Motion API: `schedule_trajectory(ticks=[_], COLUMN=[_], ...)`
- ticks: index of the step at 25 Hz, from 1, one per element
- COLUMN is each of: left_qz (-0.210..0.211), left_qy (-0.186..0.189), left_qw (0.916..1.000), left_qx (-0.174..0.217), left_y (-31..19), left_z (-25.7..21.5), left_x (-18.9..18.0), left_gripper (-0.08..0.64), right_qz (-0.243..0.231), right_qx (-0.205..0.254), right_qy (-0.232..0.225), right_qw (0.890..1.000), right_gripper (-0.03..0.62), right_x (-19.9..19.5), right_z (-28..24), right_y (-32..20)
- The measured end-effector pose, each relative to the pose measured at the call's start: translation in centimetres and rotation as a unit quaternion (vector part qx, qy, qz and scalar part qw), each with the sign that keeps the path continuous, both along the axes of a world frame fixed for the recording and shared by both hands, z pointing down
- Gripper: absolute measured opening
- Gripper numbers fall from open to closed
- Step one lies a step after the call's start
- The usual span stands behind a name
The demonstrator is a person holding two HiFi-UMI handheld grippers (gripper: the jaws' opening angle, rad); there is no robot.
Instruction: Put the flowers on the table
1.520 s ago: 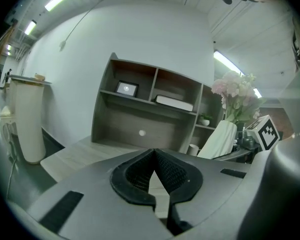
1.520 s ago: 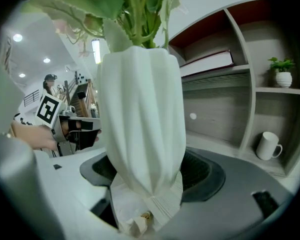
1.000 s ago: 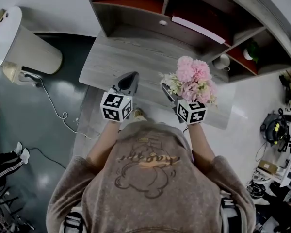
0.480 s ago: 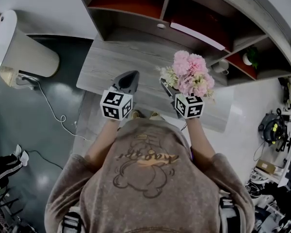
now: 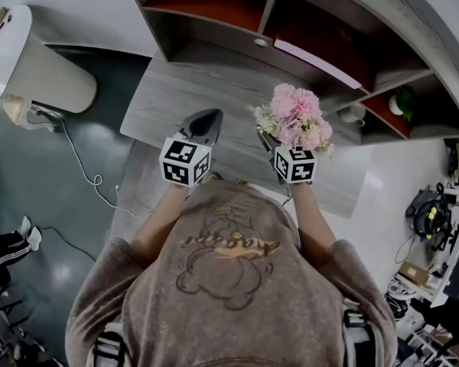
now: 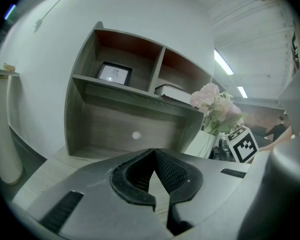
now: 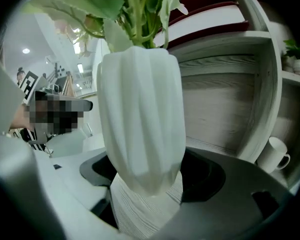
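Note:
A bunch of pink flowers (image 5: 296, 116) stands in a white ribbed vase (image 7: 140, 119), green stems (image 7: 139, 11) rising from its mouth. My right gripper (image 5: 278, 145) is shut on the vase's lower body and holds it upright over the grey wooden table (image 5: 168, 94), near the table's right half. In the right gripper view the jaws press both sides of the vase, with table grain showing beneath. My left gripper (image 5: 202, 123) hovers over the table's front middle, shut and holding nothing. The left gripper view shows the flowers (image 6: 216, 103) to its right.
A wooden shelf unit (image 5: 214, 21) backs the table, with a framed picture (image 6: 113, 74) and a flat book (image 6: 174, 91) in its cubbies. A white mug (image 7: 274, 155) sits on a side shelf at right. A beige bin (image 5: 42, 71) and a cable (image 5: 84, 167) lie on the floor at left.
The right gripper has carried the vase of flowers slightly left and farther over the table. The left gripper has hardly shifted and stays shut.

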State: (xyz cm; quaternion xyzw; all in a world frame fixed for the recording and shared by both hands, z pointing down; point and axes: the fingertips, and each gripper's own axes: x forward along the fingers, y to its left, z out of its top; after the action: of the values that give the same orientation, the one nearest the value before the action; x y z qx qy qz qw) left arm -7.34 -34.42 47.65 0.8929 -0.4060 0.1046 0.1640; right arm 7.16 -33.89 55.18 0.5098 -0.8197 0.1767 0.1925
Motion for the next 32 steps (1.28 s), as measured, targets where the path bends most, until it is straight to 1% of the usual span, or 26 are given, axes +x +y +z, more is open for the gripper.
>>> schedule_trajectory(ticks=[7,12,15,19,32], left_qz=[-0.005,-0.009,-0.012,-0.014,-0.016], left_qy=[-0.006,-0.011,-0.014,-0.014,-0.01], left_qw=[1.0,0.9999,0.9998,0.9997,0.9996], left_qx=[-0.004,-0.008,-0.012,-0.017,-0.021], left_y=[-0.3,-0.4,-0.4,-0.4,0.1], left_z=[0.4,0.6,0.8,1.0,1.2], left_x=[-0.1,-0.5,-0.8,-0.9,-0.8], left_gripper=[0.017,0.017,0.017,0.017,0.017], right_qz=[0.0,0.003,0.0,0.0,0.002], right_qx=[-0.013,-0.014,-0.017,-0.009,0.01], right_qy=[0.023,0.023,0.025,0.033,0.024], right_qw=[1.0,1.0,1.0,0.999,1.0], right_gripper=[0.367,0.366,0.366,0.367,0.376], right_x=[0.5,0.3,0.0,0.2,-0.1], right_z=[3.4,5.0,5.5,5.8,5.3], right_y=[-0.7,-1.0,-1.0,-1.3,-1.4])
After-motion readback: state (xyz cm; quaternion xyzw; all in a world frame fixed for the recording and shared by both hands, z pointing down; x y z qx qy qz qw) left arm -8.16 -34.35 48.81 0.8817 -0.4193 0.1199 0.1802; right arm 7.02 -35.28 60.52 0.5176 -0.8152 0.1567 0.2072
